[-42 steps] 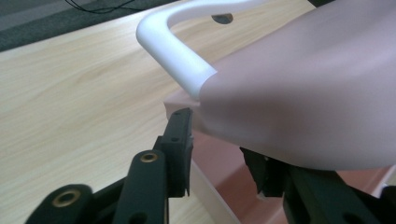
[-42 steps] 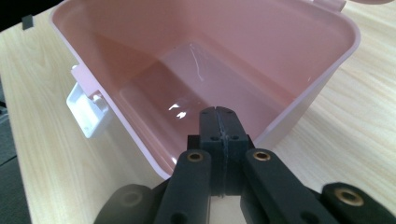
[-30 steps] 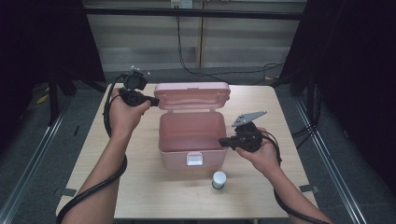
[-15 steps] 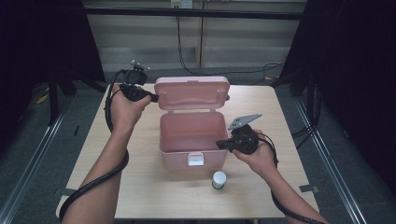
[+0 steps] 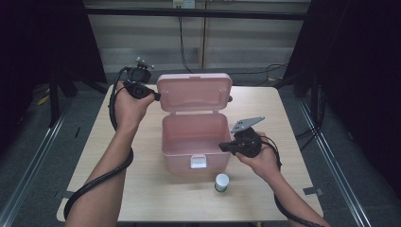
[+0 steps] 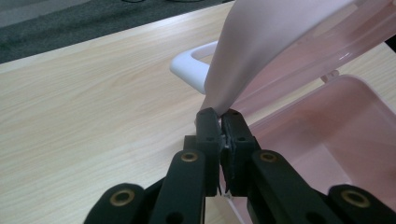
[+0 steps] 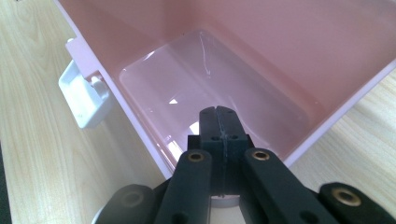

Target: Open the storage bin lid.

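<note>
A pink plastic storage box stands open at the middle of the wooden table, and everything else is best placed from it. Its hinged lid is raised at the back of the box, leaning a little rearward, with a white carry handle seen beyond the lid's edge in the left gripper view. A white latch hangs on the box's front wall; in the right gripper view the same latch sits at the left, outside the wall.

The left gripper is at the lid's left edge, raised above the table. In the left gripper view its jaws are drawn together on the lower corner of the lid, with only a sliver of pink plastic between them; they have just been closing that last bit onto it.

The right gripper is at the box's right front corner, its grey plate above it. Its jaws are pressed flat together with nothing between them, and in the right gripper view the tips hang over the bare inside of the box; whether they touch the rim is hard to tell.

A small white-capped jar stands on the table just in front of the box, near the right forearm.
</note>
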A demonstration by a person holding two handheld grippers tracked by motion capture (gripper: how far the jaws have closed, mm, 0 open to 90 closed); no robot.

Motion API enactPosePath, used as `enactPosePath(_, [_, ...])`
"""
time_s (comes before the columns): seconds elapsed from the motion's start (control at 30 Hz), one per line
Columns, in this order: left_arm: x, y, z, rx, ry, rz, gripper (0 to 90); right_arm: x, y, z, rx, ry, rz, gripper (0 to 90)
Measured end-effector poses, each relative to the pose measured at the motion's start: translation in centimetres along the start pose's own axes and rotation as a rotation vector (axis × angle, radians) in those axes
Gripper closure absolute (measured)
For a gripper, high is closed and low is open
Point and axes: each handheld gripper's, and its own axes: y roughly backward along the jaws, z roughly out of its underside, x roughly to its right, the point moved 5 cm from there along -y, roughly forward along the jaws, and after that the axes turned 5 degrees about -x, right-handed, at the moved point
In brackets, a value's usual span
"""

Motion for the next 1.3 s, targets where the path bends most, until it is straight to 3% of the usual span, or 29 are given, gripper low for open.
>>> enactPosePath(0.27, [0.2,0.1,0.1,-0.006,-0.009,-0.012,86.9,0.0,0.0,0.0,-0.011,0.003,0.001,90.0])
enactPosePath(0.37, [0.3,0.1,0.1,0.011,-0.033,-0.026,85.7,0.0,0.0,0.0,-0.009,0.002,0.000,90.0])
enactPosePath(0.4, [0.2,0.1,0.0,0.022,-0.044,-0.048,81.8,0.0,0.0,0.0,-0.008,0.001,-0.001,90.0])
enactPosePath(0.43, [0.2,-0.1,-0.1,0.033,-0.055,-0.067,72.1,0.0,0.0,0.0,-0.007,0.000,-0.001,90.0])
enactPosePath(0.47, [0.1,-0.2,-0.2,0.049,-0.056,-0.066,65.8,0.0,0.0,0.0,-0.006,-0.002,-0.002,90.0])
enactPosePath(0.57, [0.1,-0.8,-0.6,0.076,-0.061,-0.065,62.3,0.0,0.0,0.0,-0.007,-0.002,-0.002,90.0])
enactPosePath(0.63, [0.2,-1.1,-0.7,0.072,-0.051,-0.051,72.8,0.0,0.0,0.0,-0.010,-0.001,-0.003,90.0])
enactPosePath(0.73, [0.1,-1.1,-1.0,0.058,-0.017,-0.054,81.3,0.0,0.0,0.0,-0.009,-0.002,-0.003,90.0])
enactPosePath(1.3, [-0.6,-1.8,-2.2,0.018,0.017,-0.058,83.5,0.0,0.0,0.1,-0.007,0.012,0.002,90.0])
